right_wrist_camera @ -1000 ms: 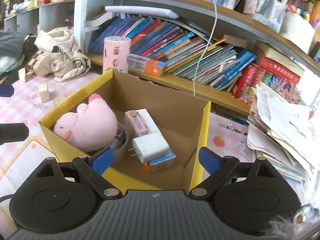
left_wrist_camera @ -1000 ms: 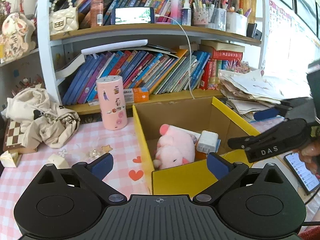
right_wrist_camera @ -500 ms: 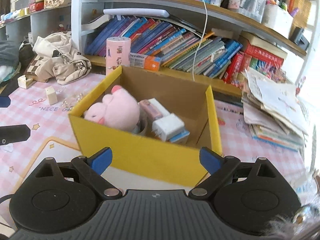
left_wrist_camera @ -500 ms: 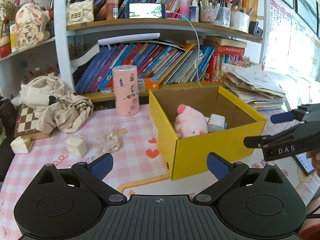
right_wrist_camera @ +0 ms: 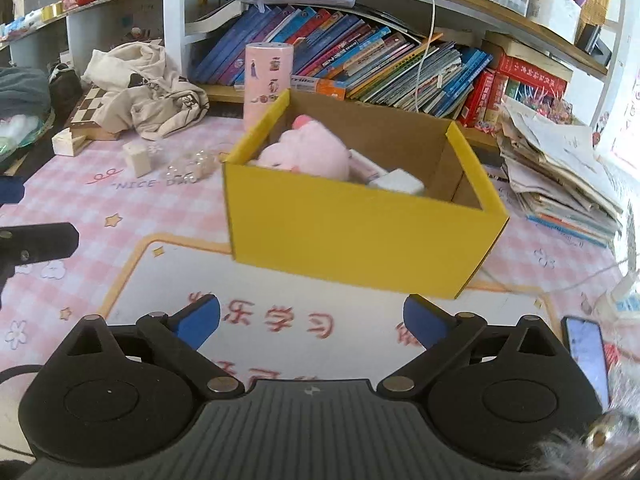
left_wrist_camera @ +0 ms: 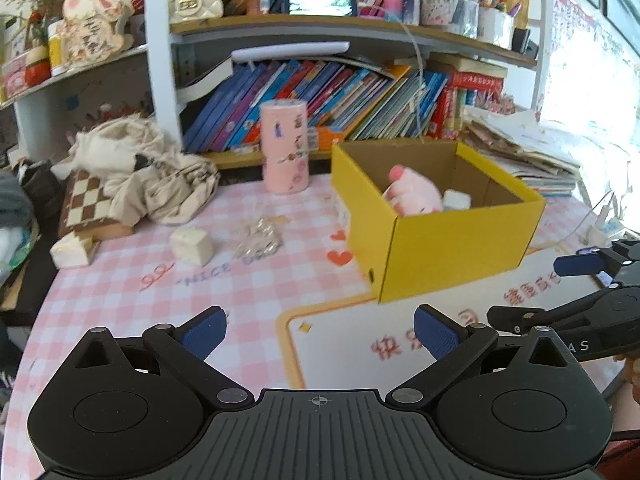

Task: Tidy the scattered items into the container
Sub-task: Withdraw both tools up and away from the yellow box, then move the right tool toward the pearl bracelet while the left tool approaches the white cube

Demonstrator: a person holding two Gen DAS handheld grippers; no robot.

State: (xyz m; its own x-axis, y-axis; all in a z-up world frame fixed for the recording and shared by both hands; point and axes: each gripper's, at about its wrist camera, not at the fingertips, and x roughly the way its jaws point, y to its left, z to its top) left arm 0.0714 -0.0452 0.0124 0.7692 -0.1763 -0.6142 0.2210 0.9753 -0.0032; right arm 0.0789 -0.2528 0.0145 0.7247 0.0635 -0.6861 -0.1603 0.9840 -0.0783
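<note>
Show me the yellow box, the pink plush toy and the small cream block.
yellow box [right_wrist_camera: 352, 236], right wrist view, front wall.
pink plush toy [right_wrist_camera: 308, 154], right wrist view, body.
cream block [left_wrist_camera: 191, 245], left wrist view, front face.

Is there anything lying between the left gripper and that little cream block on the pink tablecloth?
Nothing visible does. The left gripper is open and empty, and only bare pink checked tablecloth lies between it and the cream block. The clear beads sit to the block's right, off that path.
</note>
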